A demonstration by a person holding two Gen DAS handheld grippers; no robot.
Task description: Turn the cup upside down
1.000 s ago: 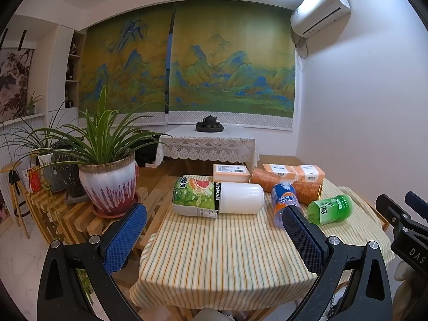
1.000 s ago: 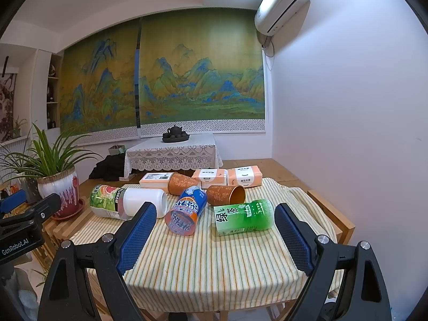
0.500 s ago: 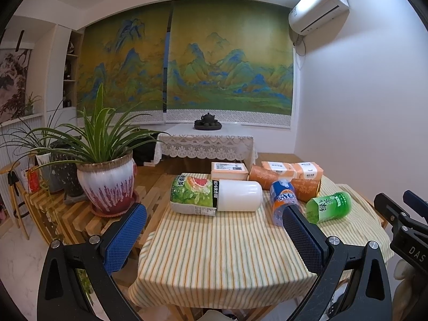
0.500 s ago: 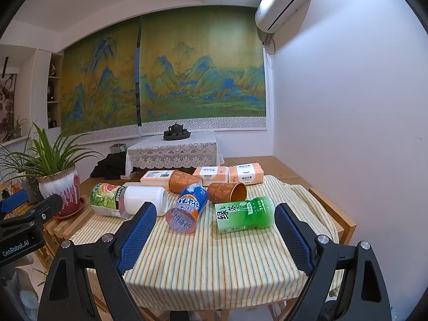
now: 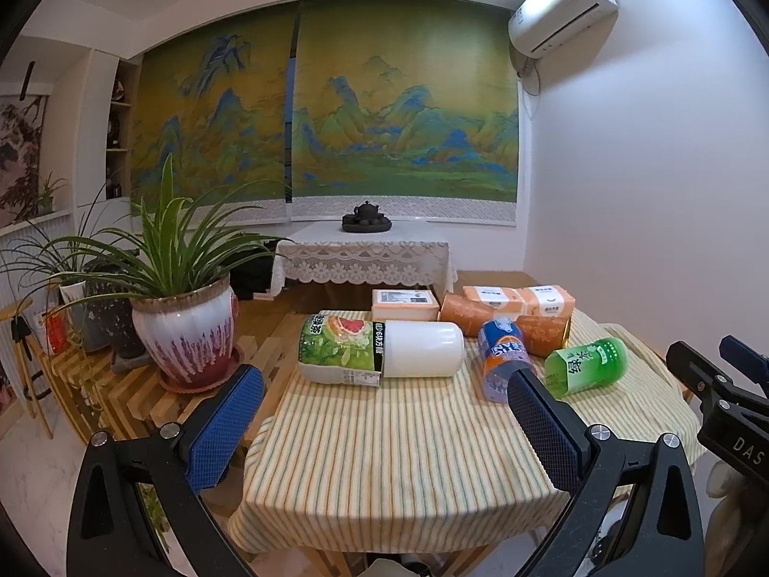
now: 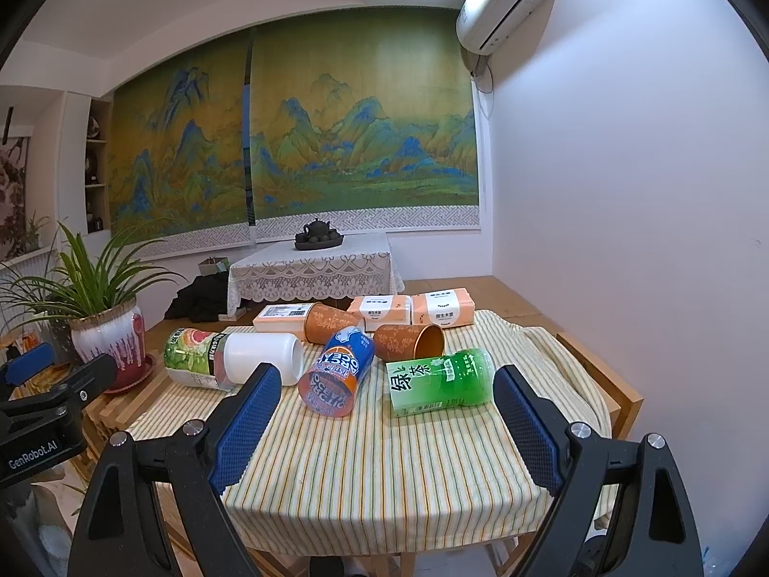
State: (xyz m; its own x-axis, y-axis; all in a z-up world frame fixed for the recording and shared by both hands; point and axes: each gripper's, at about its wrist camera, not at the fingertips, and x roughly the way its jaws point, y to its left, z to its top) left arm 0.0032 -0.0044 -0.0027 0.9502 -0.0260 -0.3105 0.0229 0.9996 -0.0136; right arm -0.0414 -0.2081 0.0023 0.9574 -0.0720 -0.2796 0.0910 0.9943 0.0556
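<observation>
Several cups lie on their sides on a table with a striped cloth (image 6: 384, 471). A green tea cup (image 6: 440, 381) (image 5: 586, 365), a blue-orange soda cup (image 6: 336, 375) (image 5: 502, 360), a white cup with a green fruit label (image 6: 230, 358) (image 5: 379, 351), and two brown paper cups (image 6: 408, 342) (image 6: 329, 322). My right gripper (image 6: 384, 428) is open, in front of the cups, apart from them. My left gripper (image 5: 384, 428) is open, before the table's near edge.
Orange tissue packs (image 6: 418, 310) lie behind the cups. A potted plant (image 5: 185, 327) stands on a slatted bench left of the table. A white wall is close on the right. A lace-covered table with a teapot (image 6: 317, 235) is farther back.
Both views have shifted slightly, with the table a little nearer. The cups have not moved and both grippers stay open.
</observation>
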